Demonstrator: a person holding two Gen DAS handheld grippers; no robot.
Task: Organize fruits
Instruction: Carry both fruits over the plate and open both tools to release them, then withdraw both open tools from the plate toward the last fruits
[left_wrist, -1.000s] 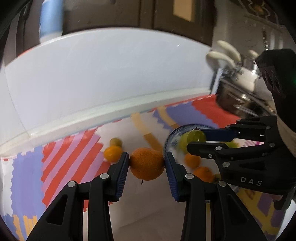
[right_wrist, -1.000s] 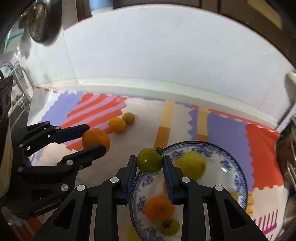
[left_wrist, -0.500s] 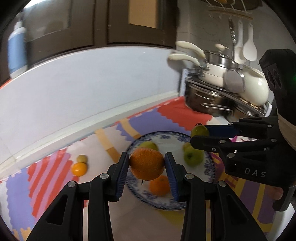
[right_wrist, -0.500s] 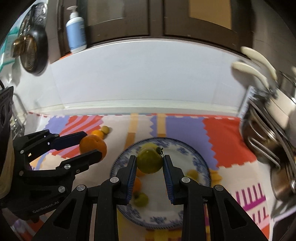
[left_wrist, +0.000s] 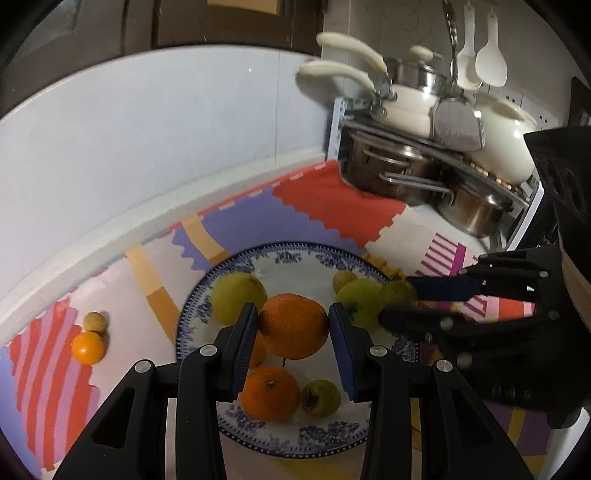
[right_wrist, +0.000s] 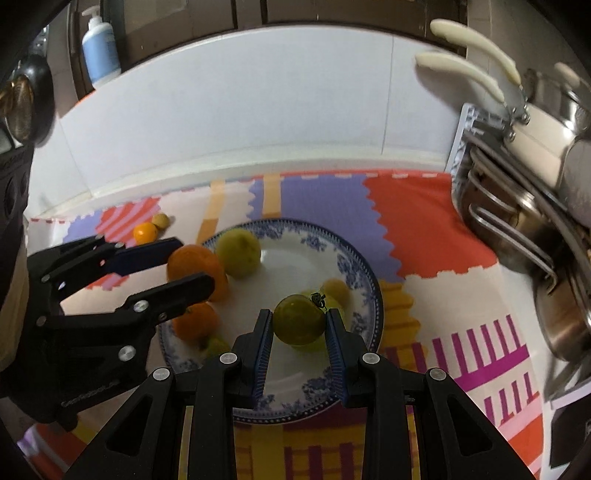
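The left gripper (left_wrist: 293, 325) is clamped on a large orange (left_wrist: 293, 326), held above the blue-patterned plate (left_wrist: 325, 441). The right gripper (right_wrist: 299, 325) is clamped on a green fruit (right_wrist: 298, 319) over the right side of the same plate. On the plate lie a yellow-green fruit (left_wrist: 236, 297), a mandarin (left_wrist: 269, 393), a small green fruit (left_wrist: 320, 398) and more green ones near the right rim. A small orange fruit (left_wrist: 88, 347) and a yellowish one (left_wrist: 94, 322) touch each other on the colourful mat (left_wrist: 332, 203), well left of the plate
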